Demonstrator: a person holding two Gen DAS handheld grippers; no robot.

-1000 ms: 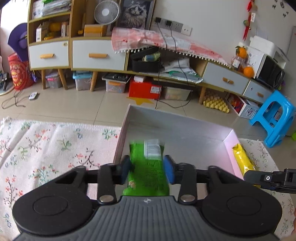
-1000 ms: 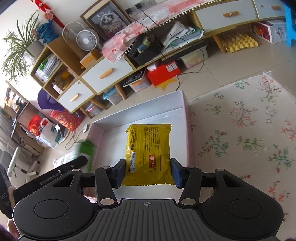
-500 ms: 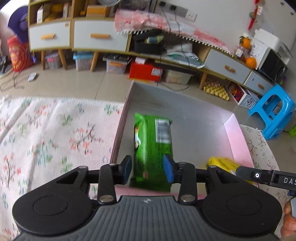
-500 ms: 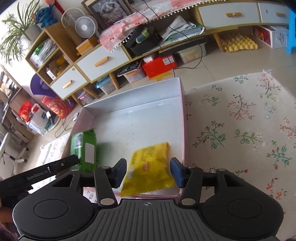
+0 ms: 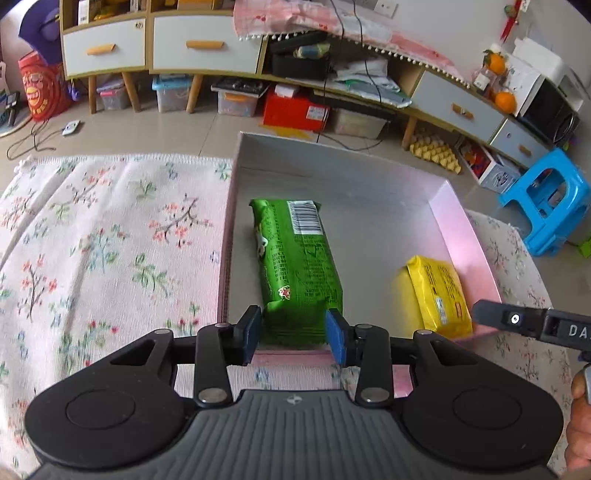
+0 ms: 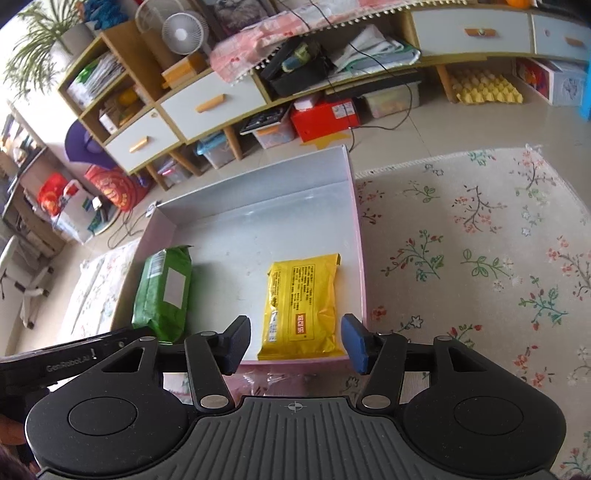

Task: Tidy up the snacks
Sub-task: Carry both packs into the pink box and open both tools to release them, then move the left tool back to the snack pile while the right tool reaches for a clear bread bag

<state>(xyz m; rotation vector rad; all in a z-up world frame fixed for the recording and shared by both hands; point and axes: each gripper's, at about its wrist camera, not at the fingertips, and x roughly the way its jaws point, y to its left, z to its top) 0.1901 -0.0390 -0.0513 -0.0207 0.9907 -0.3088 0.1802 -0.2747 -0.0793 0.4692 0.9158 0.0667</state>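
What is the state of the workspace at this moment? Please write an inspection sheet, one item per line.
Surface: floral cloth under a shallow pink box with a grey inside.
Job's things: green snack packet along the box's left wall; yellow snack packet near its right wall; both lie flat, apart.
Clutter: nothing seen on the cloth beyond the box.
Grippers: left gripper open, pads either side of the green packet's near end; right gripper open, clear of the yellow packet.
Cables: black cables hang from wall sockets to the floor.
Surroundings: low wooden cabinet with white drawers, blue plastic stool, white desk fan.
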